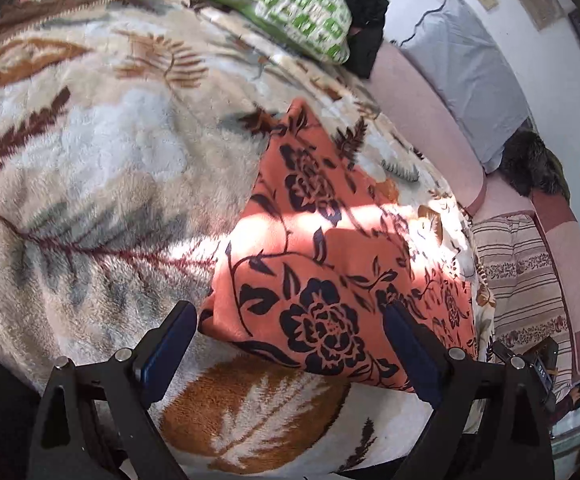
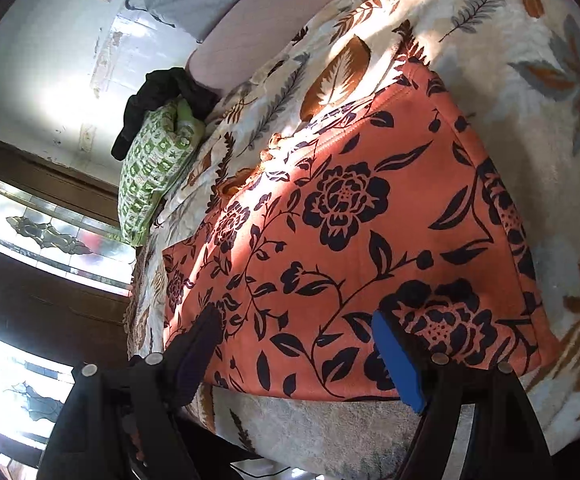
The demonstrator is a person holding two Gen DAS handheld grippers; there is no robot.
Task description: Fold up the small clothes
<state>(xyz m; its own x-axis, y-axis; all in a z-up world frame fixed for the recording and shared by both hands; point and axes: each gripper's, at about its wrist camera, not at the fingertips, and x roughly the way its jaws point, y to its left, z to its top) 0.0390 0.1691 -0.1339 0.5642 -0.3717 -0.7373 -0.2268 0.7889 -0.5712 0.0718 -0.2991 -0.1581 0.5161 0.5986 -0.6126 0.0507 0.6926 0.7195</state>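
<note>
Bed (image 1: 89, 160) carries everything, covered by one leaf-print fleece blanket (image 2: 550, 100); I read it as the folding surface, soft and flat enough to keep a fold in place; one orange floral garment (image 2: 370, 240) lies flat on the blanket at the near edge, in the middle of the right wrist view and near right in the left wrist view; it looks squared off with straight edges, so I judge it at least partly folded and laid there to be finished or left as done; sun patch falls across its far side; one green-and-white patterned pillow (image 1: 281, 4) sits at the far side of the bed, well apart from the garment, with one dark bundle of cloth (image 1: 364, 12) touching it behind; I take both as parked out of the work area; one grey-blue pillow (image 1: 466, 80) leans at the wall on a pink sheet (image 1: 422, 112), also clear of the work; left gripper (image 1: 290, 356) spread wide, nothing between the fingers, hanging over the garment's near left corner; right gripper (image 2: 302, 356) spread wide too, nothing pinched, fingers straddling the garment's near edge from above; count: two grippers, one garment, one blanket, two pillows, one dark bundle; can't tell if more small clothes wait out of view.
</note>
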